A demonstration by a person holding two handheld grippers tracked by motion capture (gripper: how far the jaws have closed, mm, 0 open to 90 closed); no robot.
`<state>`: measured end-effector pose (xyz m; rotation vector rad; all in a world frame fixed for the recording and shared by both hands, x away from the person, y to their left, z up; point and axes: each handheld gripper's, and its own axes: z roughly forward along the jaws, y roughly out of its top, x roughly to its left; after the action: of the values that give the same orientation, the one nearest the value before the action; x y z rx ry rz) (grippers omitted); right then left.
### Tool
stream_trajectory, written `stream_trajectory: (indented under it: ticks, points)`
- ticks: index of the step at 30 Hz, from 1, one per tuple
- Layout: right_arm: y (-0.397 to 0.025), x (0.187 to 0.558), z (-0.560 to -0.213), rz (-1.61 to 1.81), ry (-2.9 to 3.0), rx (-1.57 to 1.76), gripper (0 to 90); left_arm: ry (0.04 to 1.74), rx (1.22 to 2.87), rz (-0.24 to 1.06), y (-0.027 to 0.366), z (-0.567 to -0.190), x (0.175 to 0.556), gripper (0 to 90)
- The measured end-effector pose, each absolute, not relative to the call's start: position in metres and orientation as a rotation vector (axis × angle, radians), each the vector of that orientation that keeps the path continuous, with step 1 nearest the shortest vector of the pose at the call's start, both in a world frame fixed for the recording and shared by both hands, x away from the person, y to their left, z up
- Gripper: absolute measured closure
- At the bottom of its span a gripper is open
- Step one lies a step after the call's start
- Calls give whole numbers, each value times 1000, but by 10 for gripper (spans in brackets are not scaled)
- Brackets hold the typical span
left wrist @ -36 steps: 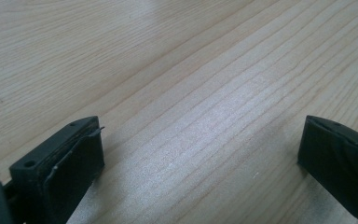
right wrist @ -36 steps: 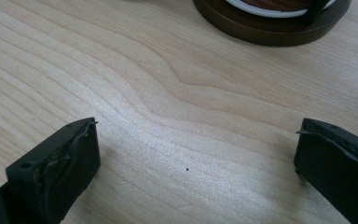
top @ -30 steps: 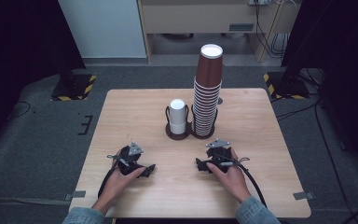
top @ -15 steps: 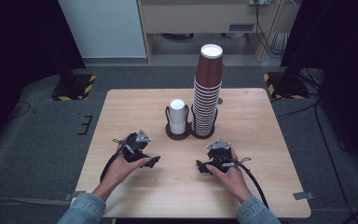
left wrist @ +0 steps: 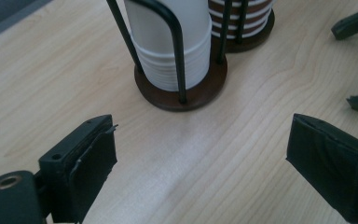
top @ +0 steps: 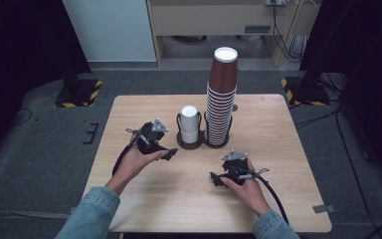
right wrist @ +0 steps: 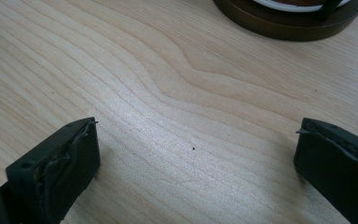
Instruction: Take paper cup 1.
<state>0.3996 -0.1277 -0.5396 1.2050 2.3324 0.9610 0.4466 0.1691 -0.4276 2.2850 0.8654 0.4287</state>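
L gripper [top: 170, 154]: held in L hand [top: 138, 158], jaws spread wide, nothing between, pointing right-fwd, low over surface. L forearm in denim sleeve [top: 90, 214], angled in from bottom left. R gripper [top: 215, 179]: in R hand [top: 243, 186], jaws wide apart, empty, pointing left, close to surface. R forearm enters bottom right, cable [top: 273, 194] trailing back alongside.

In my left gripper view the top edge cuts off the white cup stack [left wrist: 172, 51], and the brown cup stack [left wrist: 240, 18] behind it shows just its lowest rims. In my right gripper view the brown holder base [right wrist: 291, 21] is cropped to a sliver at the top edge. From above, my hand covers most of my right gripper [top: 219, 180]
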Motion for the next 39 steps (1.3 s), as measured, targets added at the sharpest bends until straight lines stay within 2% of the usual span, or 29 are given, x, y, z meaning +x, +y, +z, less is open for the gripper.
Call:
stream_trajectory:
  ticks: [22,39]
  points:
    - [-129,398,-540,970,2340,1195,5,800,2273,469,144,-370,490,202]
    - [-130,396,-540,972,2345,1188,6,826,2303,439,122,-377,526,234]
